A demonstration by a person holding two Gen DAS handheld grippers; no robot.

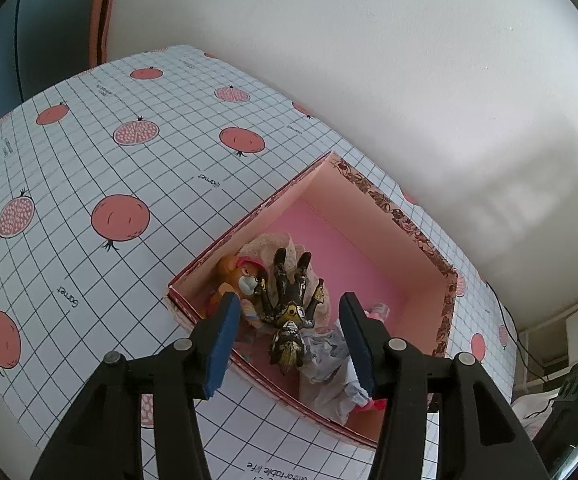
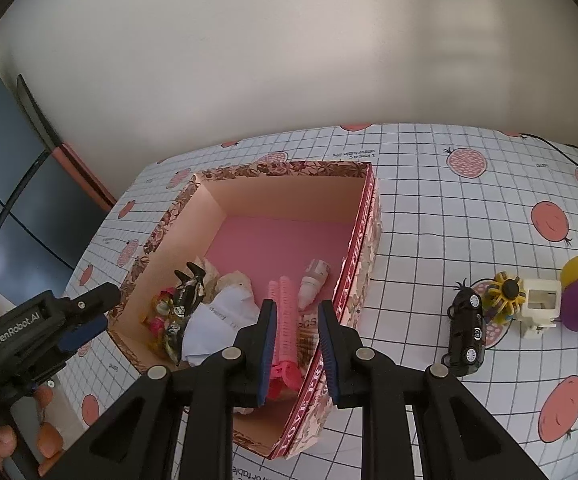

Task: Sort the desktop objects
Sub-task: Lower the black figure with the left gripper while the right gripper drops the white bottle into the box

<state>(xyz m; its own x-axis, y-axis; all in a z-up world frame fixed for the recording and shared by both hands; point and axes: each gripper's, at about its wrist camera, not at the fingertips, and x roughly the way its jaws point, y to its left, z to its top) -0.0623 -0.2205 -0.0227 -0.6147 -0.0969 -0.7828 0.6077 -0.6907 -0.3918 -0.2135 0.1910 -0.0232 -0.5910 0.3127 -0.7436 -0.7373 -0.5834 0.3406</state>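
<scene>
Claws hover over the pink box (image 2: 369,216) at frame centre: left claw (image 1: 291,344) wide, empty above the black figure (image 1: 289,300); right claw (image 2: 297,350) narrowly parted, gripping nothing.

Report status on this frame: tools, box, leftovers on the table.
Left tool open over the box, black figure below, unheld. Right tool open, empty. Toy car and yellow wheel toy still outside.

The bench cloth (image 1: 89,160) carries the word "Garnet" printed repeatedly beside its pomegranates, and "comfortable life" partly shows at its near edge. "GenRobot.AI" stands in white on the left gripper (image 2: 85,320) body. The box (image 2: 365,216) side bears large lettering, not fully readable.
</scene>
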